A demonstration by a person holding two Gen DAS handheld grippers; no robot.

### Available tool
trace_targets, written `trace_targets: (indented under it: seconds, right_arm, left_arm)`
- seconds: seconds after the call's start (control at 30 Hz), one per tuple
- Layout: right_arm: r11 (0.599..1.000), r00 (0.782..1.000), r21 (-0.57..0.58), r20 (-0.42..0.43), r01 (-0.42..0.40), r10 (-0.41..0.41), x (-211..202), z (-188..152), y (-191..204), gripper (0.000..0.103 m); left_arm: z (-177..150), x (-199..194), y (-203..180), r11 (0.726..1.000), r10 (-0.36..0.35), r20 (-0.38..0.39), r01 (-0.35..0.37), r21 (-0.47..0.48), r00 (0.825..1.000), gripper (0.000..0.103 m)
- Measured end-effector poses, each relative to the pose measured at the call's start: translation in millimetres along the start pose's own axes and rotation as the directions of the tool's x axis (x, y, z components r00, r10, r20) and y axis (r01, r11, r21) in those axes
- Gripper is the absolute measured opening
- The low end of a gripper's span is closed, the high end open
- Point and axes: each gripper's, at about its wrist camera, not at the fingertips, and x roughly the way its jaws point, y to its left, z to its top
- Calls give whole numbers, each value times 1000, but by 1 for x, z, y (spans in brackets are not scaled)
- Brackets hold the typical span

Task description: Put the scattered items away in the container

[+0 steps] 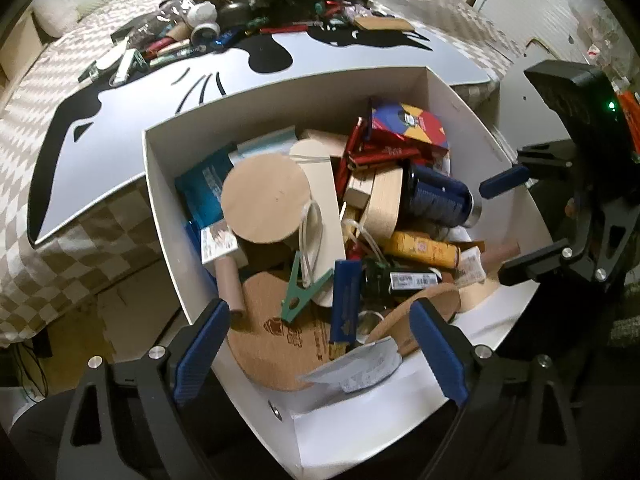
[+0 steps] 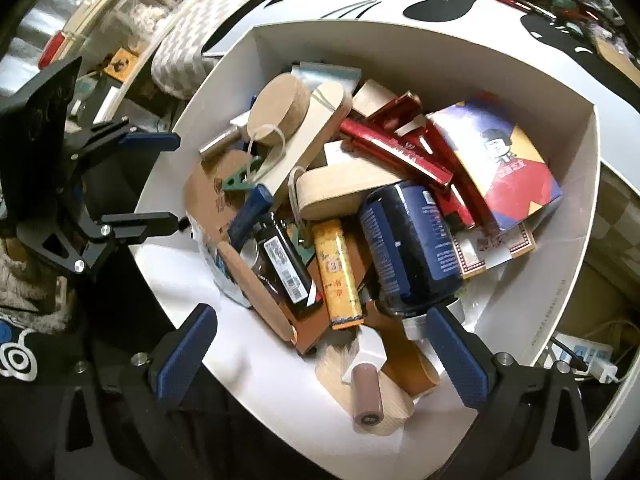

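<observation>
A white box (image 1: pixel 160 184) (image 2: pixel 576 216) stands in front of me, heaped with several items: a round cork disc (image 1: pixel 266 200), a dark blue can (image 1: pixel 438 196) (image 2: pixel 404 248), a yellow tube (image 1: pixel 424 250) (image 2: pixel 336 276), a green clip (image 1: pixel 300 292), a red-and-blue carton (image 1: pixel 408 124) (image 2: pixel 508 160). My left gripper (image 1: pixel 320 352) hovers open over the box's near side with nothing between its fingers. My right gripper (image 2: pixel 320 356) is open too, empty, above the opposite side; it shows in the left wrist view as the right gripper (image 1: pixel 516 228). More scattered items (image 1: pixel 256 20) lie on the grey mat (image 1: pixel 132 128).
The grey mat with black cat markings covers a checkered cloth (image 1: pixel 60 240) on the bed or table behind the box. A power strip (image 2: pixel 588 360) and cables lie on the floor to the right. The left gripper (image 2: pixel 160 184) appears at the left of the right wrist view.
</observation>
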Motion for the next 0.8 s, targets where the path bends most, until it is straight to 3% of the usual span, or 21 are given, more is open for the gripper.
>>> trace_targets:
  seconds: [0.2, 0.37, 0.57, 0.8]
  right_arm:
    - [999, 996, 50, 86, 3, -7, -8, 3, -2, 103]
    - [998, 981, 54, 188, 27, -37, -23, 6, -1, 103]
    - [994, 966, 81, 242, 69, -86, -32, 8, 0, 103]
    - [985, 923, 114, 348, 130, -163, -51, 9, 2, 103]
  left_arm:
    - [7, -4, 0, 1000, 18, 38, -18, -12, 999, 99]
    - [13, -8, 1, 999, 35, 68, -33, -25, 997, 99]
    - [22, -13, 2, 998, 54, 109, -49, -46, 993, 100]
    - [34, -22, 1, 995, 82, 185, -71, -68, 979, 101]
